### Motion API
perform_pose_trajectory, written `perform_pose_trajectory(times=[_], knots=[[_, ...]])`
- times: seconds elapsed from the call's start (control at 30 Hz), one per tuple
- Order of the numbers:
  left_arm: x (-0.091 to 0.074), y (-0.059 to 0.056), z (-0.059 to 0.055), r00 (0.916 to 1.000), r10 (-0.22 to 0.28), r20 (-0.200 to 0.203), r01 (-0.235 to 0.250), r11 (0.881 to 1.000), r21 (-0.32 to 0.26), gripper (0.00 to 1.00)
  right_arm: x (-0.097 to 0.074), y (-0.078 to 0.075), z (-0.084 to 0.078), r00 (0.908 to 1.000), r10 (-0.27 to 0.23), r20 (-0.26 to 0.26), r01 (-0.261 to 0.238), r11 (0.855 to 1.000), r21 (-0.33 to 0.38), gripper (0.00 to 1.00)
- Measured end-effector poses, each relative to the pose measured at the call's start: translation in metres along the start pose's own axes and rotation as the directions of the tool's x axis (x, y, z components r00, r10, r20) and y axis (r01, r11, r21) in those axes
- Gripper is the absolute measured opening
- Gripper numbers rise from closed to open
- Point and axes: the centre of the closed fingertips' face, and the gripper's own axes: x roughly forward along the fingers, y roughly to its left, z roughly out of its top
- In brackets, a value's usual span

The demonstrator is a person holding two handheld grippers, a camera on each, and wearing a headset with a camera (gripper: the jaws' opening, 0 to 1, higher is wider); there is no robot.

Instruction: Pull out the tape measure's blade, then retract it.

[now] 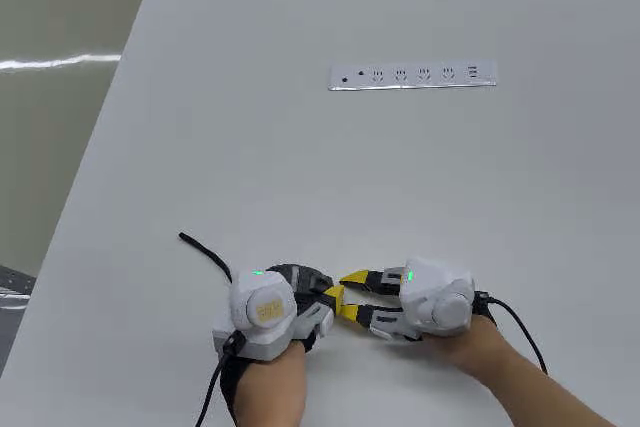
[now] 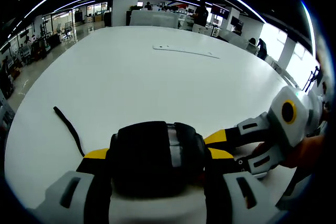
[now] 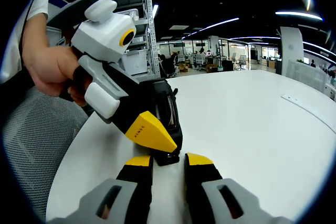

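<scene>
White desk (image 1: 300, 147) ran up to a power strip (image 1: 413, 76) in the upper middle of the head view. At that view's lower centre sat the black tape measure (image 1: 300, 279), its case clamped in the left tool (image 2: 157, 156). The right tool (image 3: 169, 162) stood narrow at the case's mouth, low in its own view; whether it had nipped the blade's hook could not be told. The pull would probably go best with the hook pinched squarely, the case held firm and the blade drawn straight along the desk.
</scene>
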Motion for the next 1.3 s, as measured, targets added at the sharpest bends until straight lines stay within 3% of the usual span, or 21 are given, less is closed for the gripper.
perform_pose_trajectory(times=[0.1, 0.57, 1.3], knots=[[0.0001, 0.0001, -0.0007, 1.0000, -0.001, -0.004, 0.001, 1.000, 0.011, 0.70, 0.0013, 0.0038, 0.0004, 1.0000, 0.007, 0.001, -0.007, 1.000, -0.005, 0.27], [-0.0012, -0.0001, -0.0018, 1.0000, -0.007, -0.006, 0.008, 0.999, 0.040, 0.69, 0.0007, 0.0066, 0.0012, 0.9999, 0.011, 0.003, -0.011, 1.000, 0.023, 0.31], [-0.0030, -0.0008, -0.0033, 0.9994, -0.034, -0.003, 0.034, 0.999, 0.029, 0.69, 0.0001, 0.0101, 0.0018, 1.0000, 0.007, -0.002, -0.007, 0.998, 0.064, 0.35]])
